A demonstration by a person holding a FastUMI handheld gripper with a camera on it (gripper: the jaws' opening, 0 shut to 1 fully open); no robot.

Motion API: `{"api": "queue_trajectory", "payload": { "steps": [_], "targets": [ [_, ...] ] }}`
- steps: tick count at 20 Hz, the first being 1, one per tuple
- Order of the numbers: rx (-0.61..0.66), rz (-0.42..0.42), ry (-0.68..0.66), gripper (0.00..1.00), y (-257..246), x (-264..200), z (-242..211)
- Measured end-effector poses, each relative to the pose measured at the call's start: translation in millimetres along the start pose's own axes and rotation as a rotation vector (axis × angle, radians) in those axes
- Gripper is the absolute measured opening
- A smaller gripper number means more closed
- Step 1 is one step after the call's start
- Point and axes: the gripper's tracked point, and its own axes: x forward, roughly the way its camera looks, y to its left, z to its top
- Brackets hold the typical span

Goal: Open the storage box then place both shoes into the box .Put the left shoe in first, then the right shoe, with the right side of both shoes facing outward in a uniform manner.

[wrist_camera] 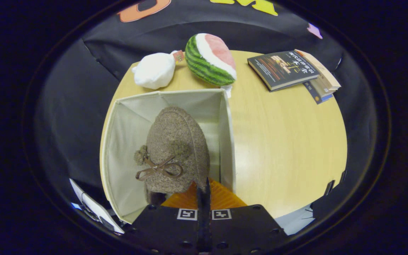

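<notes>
A brown fuzzy shoe [175, 141] with a bow and small pompoms hangs toe-forward over the open cream storage box [126, 141]. It covers most of the box's inside. My gripper [204, 189] is shut on the shoe's rear rim, with the fingers pressed close together just behind the bow. The box stands on the near left part of a round wooden table [285, 141], its walls upright and its top open. The shoe hides the box floor beneath it.
Beyond the box lie a watermelon-slice plush [209, 60] and a white pouch [154, 71]. Stacked books [289, 69] sit at the far right of the table. Bare tabletop spreads to the right of the box. A white object [90, 209] sits low beside the box's near left corner.
</notes>
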Motion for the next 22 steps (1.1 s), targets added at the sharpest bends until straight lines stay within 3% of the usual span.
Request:
{"api": "queue_trajectory", "payload": {
  "steps": [4, 12, 14, 17, 19, 22],
  "targets": [
    [0.032, -0.053, -0.013, 0.00, -5.9, 4.9, 4.8],
    [0.073, -0.051, -0.044, 0.09, -0.5, 6.0, 8.8],
    [0.063, -0.031, -0.052, 0.15, 6.1, 5.3, 7.1],
    [0.039, -0.012, -0.073, 0.36, 12.5, -9.0, 2.4],
    [0.016, 0.019, -0.127, 0.42, 16.7, -26.4, 6.1],
    [-0.001, 0.056, -0.218, 0.59, 11.4, -64.7, 8.5]
  ]
}}
